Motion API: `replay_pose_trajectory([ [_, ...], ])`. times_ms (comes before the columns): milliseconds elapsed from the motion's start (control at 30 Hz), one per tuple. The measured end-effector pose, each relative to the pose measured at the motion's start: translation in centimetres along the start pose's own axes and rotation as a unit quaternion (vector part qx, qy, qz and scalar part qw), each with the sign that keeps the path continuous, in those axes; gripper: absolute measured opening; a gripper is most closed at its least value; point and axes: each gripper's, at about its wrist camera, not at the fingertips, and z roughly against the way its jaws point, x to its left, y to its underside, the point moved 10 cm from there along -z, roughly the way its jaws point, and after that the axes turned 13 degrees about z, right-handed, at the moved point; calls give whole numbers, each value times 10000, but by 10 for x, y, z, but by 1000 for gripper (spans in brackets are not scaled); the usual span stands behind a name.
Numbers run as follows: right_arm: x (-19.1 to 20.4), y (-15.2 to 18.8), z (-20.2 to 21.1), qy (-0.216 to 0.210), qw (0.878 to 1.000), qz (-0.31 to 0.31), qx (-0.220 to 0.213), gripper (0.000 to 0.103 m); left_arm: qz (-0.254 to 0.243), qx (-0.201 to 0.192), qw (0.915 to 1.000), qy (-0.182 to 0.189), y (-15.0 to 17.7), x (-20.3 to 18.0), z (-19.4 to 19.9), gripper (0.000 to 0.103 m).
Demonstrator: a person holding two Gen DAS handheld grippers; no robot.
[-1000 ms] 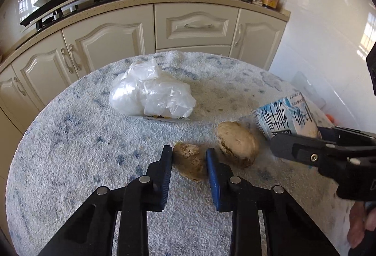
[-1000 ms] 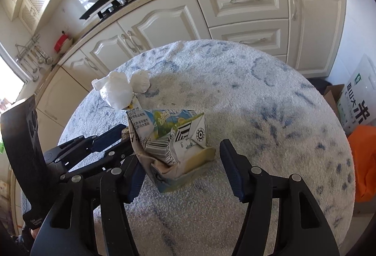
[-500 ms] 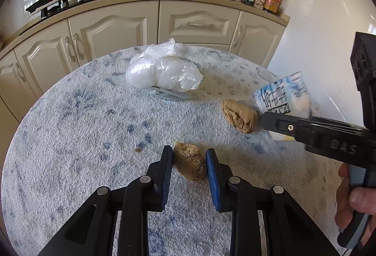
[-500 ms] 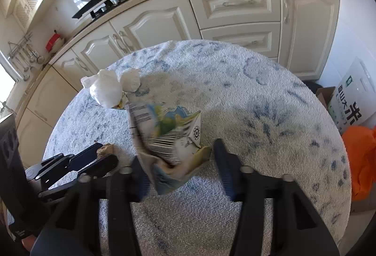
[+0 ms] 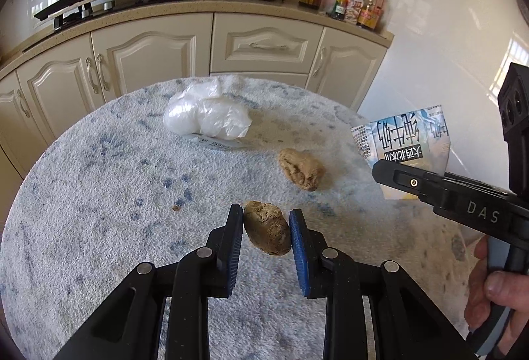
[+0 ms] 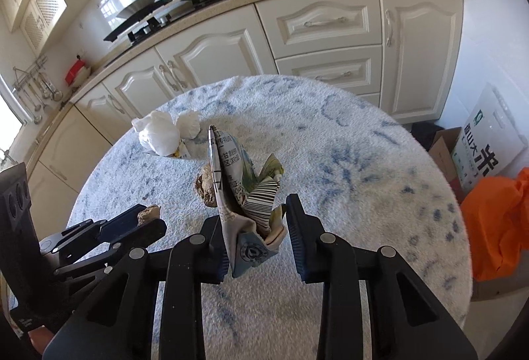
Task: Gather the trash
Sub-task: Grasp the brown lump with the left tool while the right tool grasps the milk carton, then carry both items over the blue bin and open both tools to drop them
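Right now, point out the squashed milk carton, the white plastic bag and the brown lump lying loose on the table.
milk carton [image 6: 246,194], right wrist view, barcode panel.
white plastic bag [image 5: 206,115], left wrist view, middle.
brown lump [image 5: 301,169], left wrist view, top.

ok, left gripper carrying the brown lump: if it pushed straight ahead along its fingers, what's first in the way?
Likely the table top just beyond the brown lump held in the left gripper; the second lump sits right of that line. Depth is unclear.

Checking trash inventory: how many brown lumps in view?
2. One brown lump is gripped in the left tool, lifted off the table. The other lies on the table beyond it. More could hide behind the crushed carton.
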Motion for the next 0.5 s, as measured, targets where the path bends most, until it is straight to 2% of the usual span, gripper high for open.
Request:
replay_pose_trajectory([
  [267,-6,3,58,177,9992,-28,-347,30,-239,-442,9984,268,-8,-28,56,24],
  [500,-21,12,115,422,9967,-125,-681,30,-579,-869,9922,680,-8,-74,116,24],
])
